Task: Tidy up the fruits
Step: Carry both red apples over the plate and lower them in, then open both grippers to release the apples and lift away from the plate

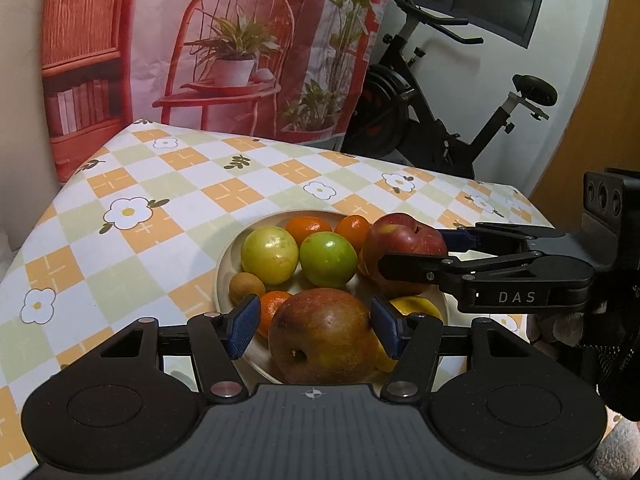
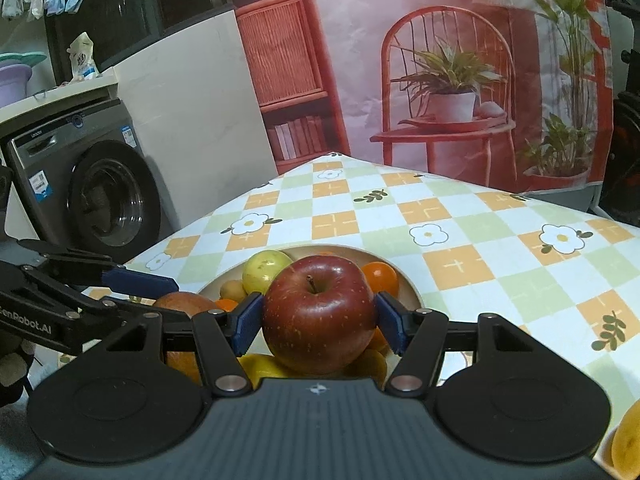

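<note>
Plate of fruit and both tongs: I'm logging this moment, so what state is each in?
Cream round plate: heaped with fruit.
Brownish-red apple: between left tongs, right pad touching, left pad apart.
Dark red apple: clamped in right tongs.
Two green round fruits: resting untouched.

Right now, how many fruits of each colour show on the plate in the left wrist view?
Red apples: 2, the red apple and the russet apple
Green fruits: 2
Orange citrus: 3
Yellow fruit: 1
Small brown fruit: 1
Total: 9
</note>
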Demonstrator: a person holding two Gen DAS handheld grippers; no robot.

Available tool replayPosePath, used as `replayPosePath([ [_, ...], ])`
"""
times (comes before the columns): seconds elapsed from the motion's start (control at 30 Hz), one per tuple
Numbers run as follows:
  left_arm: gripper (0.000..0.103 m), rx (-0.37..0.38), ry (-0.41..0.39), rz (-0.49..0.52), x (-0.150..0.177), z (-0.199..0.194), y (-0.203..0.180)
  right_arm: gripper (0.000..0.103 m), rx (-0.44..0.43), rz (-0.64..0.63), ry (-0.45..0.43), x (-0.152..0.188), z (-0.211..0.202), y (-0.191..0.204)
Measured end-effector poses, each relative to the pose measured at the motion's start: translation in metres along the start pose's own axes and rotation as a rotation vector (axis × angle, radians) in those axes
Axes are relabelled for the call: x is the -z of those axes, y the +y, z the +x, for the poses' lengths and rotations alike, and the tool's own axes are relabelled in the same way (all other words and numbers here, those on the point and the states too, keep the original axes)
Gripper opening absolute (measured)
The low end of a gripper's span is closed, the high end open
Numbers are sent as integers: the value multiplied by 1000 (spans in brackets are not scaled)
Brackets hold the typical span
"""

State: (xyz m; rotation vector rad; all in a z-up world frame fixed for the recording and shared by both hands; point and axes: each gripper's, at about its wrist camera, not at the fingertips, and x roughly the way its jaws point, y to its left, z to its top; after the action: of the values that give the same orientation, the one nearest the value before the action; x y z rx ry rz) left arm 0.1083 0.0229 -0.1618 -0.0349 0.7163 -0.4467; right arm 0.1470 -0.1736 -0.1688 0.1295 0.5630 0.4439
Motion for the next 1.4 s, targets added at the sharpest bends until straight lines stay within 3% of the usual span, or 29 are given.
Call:
replayPosePath([
  [0.47,64,-41,-52,-52,-3,-11,4,65,48,-38,5,3,-4,7],
  [1.03,64,-109,-96,-79,-1,-21,-2,64,77,-51,-69,7,-29,12],
  [1.23,65,-128,-108,-71,1,-23,-9,64,121,-37,-132,13,-51,8],
  [1.4,66,-127,-127,-55,-9,-21,-18,64,208,-29,-188,27,-79,-3],
])
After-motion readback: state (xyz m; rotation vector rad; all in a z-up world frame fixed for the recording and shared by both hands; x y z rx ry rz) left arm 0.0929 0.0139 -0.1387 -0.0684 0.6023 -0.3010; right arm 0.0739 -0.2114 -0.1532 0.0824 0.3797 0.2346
